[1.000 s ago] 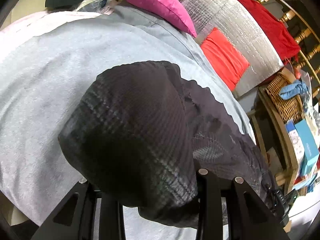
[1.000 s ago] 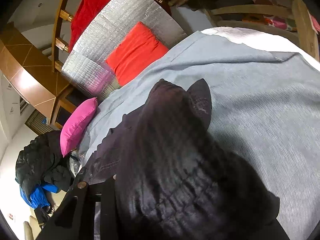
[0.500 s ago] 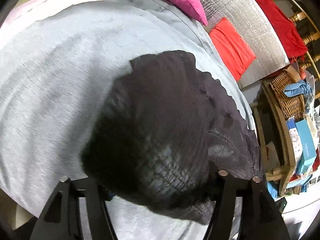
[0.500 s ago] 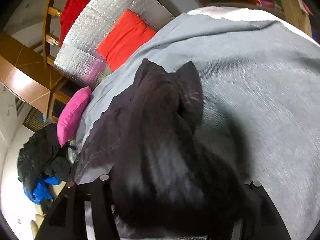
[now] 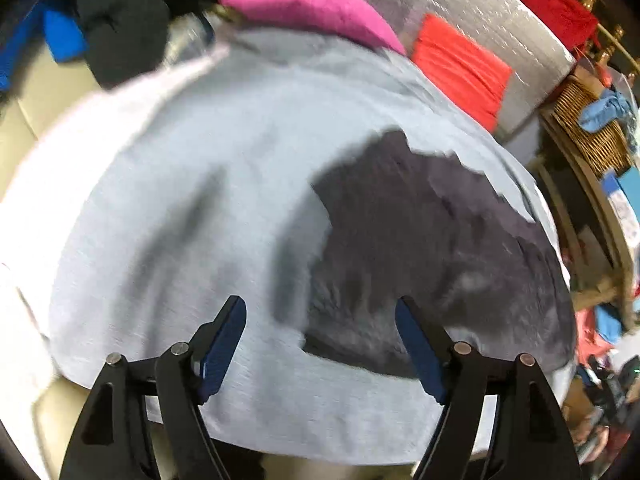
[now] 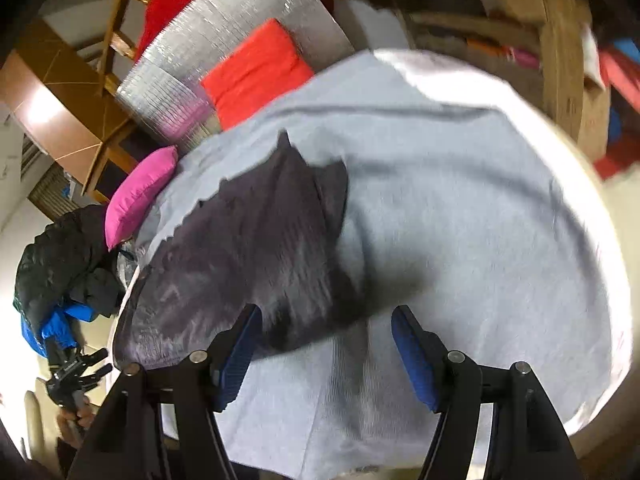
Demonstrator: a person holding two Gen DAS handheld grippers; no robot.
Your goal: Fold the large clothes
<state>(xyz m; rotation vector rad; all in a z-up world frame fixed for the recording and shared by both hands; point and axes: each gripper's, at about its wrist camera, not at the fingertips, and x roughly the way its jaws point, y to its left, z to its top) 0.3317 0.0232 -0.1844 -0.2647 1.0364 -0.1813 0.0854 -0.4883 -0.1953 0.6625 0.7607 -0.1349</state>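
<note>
left gripper point(image 5: 320, 320) jaws opening, empty | right gripper point(image 6: 326, 328) jaws opening, empty | dark garment point(image 5: 432, 248) lies ahead on my grey sheet point(image 5: 192, 208), between both grippers | step: fold laid, released | next: likely regrip an edge, fold again

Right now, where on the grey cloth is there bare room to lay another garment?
The grey cloth is bare right of the dark garment out to its white edge, and bare left of it in the left view. Crowded by the pink pillow.
</note>
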